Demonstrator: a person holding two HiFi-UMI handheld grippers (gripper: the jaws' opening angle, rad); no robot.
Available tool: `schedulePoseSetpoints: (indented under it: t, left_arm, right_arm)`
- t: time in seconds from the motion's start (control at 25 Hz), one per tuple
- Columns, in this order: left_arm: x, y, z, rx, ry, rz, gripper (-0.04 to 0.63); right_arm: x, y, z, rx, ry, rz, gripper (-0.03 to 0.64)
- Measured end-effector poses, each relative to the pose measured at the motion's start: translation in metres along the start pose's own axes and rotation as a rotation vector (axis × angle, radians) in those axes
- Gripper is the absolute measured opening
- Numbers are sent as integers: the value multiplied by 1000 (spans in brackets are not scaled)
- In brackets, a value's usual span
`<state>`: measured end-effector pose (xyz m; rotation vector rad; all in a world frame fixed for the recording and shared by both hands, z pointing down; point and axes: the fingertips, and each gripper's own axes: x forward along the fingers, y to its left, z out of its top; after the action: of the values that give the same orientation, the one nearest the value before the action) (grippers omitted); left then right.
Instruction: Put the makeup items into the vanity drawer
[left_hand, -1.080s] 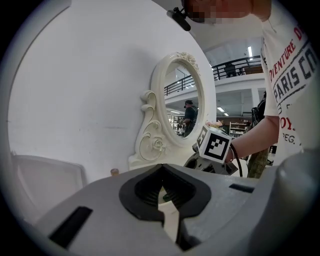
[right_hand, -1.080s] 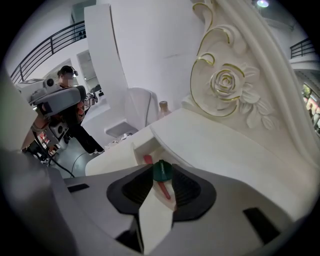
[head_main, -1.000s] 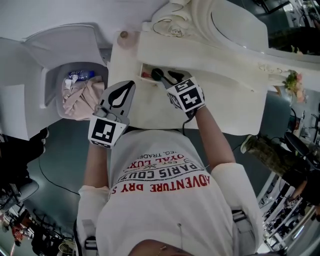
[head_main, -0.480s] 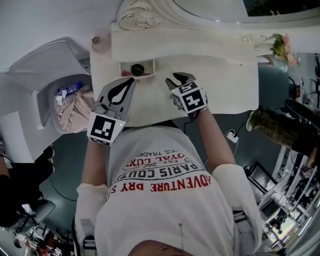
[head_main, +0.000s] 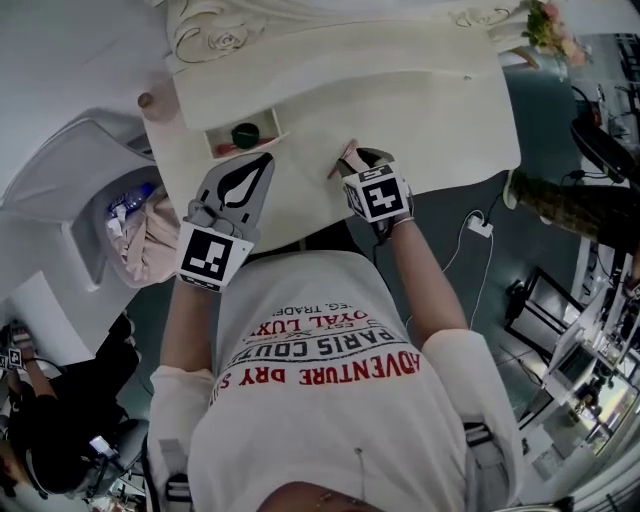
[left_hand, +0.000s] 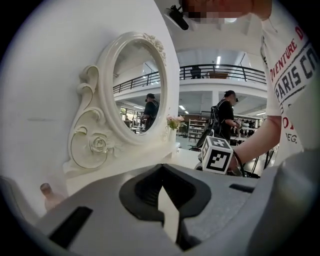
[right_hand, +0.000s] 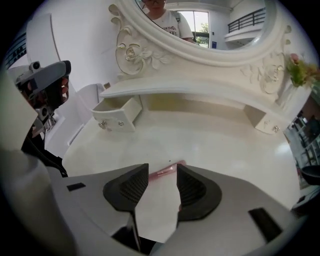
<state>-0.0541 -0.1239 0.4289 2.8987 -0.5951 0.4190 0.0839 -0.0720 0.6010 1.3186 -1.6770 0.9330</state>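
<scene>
The right tool (right_hand: 164, 175), its jaws just opened wide, points down over a pink stick (right_hand: 167, 170) lying ungripped on the surface (right_hand: 210, 145) between their tips, while the left tool (left_hand: 162, 167) is closed and empty.

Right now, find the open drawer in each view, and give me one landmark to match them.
Head view: drawer at upper left, pulled out, with items inside.
Left gripper view: not in it.
Right gripper view: drawer left of centre, pulled out.
Shared landmark: the carved rose, at top left in the head view, left of centre in the left gripper view, and upper left in the right gripper view.
</scene>
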Motion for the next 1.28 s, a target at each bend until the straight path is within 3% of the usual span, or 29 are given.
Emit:
schedulePoseSetpoints:
  t: [0.2, 0.4, 0.56, 0.6, 0.88, 1.28]
  left_arm:
    - [5, -2, -11, -4, 26, -35, 2]
    - [9, 2, -22, -10, 48, -52, 2]
    - [12, 5, -26, -10, 50, -62, 2]
    - [12, 5, -26, -11, 49, -63, 2]
    - [6, 7, -21, -29, 41, -47, 2]
    - [-14, 22, 6, -10, -38, 36, 2]
  right_arm:
    - [15, -2, -13, 130, -5, -18, 202]
    - [24, -3, -20, 196, 15, -50, 191]
    - [27, -4, -27, 171, 55, -89, 95]
    - [27, -4, -27, 167, 60, -91, 46]
    - [23, 0, -22, 126, 73, -76, 43]
    - [-22, 11, 51, -29, -84, -26, 43]
